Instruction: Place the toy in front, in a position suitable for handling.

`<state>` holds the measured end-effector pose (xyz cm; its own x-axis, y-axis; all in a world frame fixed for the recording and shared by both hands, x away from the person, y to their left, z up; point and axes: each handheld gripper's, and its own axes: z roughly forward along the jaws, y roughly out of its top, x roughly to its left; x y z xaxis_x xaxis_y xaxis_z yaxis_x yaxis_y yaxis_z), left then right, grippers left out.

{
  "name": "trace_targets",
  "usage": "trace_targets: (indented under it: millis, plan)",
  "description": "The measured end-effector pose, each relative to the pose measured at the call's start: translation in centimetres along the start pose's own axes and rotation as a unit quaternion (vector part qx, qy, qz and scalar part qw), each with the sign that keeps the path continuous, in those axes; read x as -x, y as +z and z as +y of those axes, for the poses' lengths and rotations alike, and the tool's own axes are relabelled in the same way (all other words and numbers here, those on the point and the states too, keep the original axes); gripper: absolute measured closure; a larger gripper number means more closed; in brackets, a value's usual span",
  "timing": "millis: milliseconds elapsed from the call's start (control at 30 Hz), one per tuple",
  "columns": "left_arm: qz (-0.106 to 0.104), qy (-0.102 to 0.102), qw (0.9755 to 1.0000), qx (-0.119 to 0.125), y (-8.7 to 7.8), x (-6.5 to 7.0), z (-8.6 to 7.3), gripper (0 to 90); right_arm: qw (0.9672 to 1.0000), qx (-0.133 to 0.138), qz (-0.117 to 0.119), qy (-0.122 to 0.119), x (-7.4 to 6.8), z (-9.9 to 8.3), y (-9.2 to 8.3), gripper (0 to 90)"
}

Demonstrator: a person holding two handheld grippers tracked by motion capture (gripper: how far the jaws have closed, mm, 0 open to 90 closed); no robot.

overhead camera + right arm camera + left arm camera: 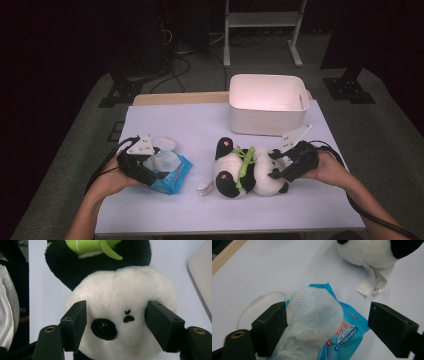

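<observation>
The blue wipes pack (347, 333) is half hidden under a dimpled white wipe (315, 312) between the left gripper's (150, 167) released fingers. On the surface (200, 125), the fuzzy panda's (120, 305) rounded head is grasped by the right gripper (280, 165). A smooth white bin (267, 102) is seen beyond.

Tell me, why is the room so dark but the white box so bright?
High view: light falls on the table, the white box glows, the room behind stays black. Left gripper view: the wet wipe is sharp, its jaws blurry. Right gripper view: the panda toy looks soft.
</observation>
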<state>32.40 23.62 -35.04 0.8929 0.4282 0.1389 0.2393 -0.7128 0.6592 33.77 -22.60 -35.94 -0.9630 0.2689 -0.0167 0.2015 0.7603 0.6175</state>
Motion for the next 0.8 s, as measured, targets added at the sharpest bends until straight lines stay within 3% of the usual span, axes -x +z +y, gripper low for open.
trace_targets:
  millis: [333, 533, 800]
  plan:
    - [-0.010, -0.004, 0.9995, -0.029, 1.0, -0.5, -1.0, 29.7, 1.0000, 0.005, -0.001, -0.004, 0.0, -0.2, 0.1, 30.8]
    - [0.000, -0.006, 0.9996, -0.029, 1.3, -0.8, -1.5, 40.1, 1.0000, 0.003, -0.003, -0.005, -0.1, -0.1, 0.2, 30.7]
    - [0.006, -0.005, 0.9988, -0.049, 1.8, -1.3, -1.8, 54.9, 1.0000, 0.003, -0.004, -0.005, -0.1, -0.2, 0.2, 30.5]
